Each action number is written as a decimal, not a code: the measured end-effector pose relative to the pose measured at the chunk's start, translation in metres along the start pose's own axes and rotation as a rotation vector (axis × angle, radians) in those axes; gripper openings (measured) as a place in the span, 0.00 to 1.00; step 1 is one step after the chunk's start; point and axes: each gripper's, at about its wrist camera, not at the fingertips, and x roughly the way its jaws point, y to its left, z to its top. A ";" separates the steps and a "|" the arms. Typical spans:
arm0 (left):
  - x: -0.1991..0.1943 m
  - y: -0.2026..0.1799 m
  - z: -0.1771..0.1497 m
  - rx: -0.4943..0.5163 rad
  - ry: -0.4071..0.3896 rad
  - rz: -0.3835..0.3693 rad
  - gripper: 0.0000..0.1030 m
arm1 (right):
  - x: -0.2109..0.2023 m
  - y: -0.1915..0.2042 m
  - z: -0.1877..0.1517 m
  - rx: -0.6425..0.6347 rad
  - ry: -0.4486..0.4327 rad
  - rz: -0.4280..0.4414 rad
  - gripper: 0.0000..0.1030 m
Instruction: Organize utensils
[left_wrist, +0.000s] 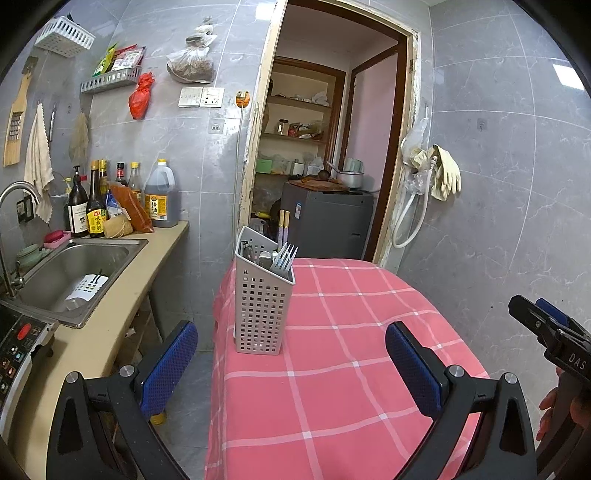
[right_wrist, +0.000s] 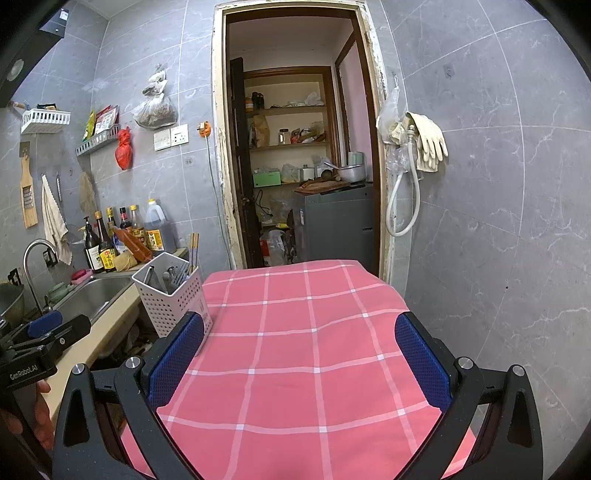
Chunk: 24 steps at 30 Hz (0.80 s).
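A white perforated utensil holder (left_wrist: 261, 302) stands upright at the left edge of the table with the pink checked cloth (left_wrist: 351, 332). Forks (left_wrist: 285, 258), a spoon (left_wrist: 265, 258) and chopsticks (left_wrist: 283, 223) stick out of it. My left gripper (left_wrist: 291, 358) hovers open in front of the holder, nothing between its blue pads. The right gripper (left_wrist: 543, 321) shows at the right edge of the left wrist view. In the right wrist view the holder (right_wrist: 173, 299) sits at the left, and my right gripper (right_wrist: 299, 350) stands open over the cloth (right_wrist: 306, 332). The left gripper (right_wrist: 48, 332) appears at the far left there.
A counter with a steel sink (left_wrist: 74, 269) runs along the left; a white perforated container (left_wrist: 86, 291) lies in it. Sauce bottles (left_wrist: 96, 206) crowd the counter's back. An open doorway (left_wrist: 325, 147) with shelves lies beyond the table. Rubber gloves (left_wrist: 443, 173) and a hose hang on the right wall.
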 end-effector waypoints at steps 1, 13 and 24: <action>0.000 0.000 0.000 0.000 0.000 0.000 0.99 | 0.000 0.000 0.000 0.000 0.000 0.000 0.99; 0.000 0.001 0.000 -0.001 0.003 -0.002 0.99 | -0.001 -0.001 -0.001 0.004 0.002 -0.003 0.99; 0.000 0.001 0.000 0.002 0.001 -0.002 0.99 | -0.001 -0.001 -0.002 0.007 0.004 -0.002 0.99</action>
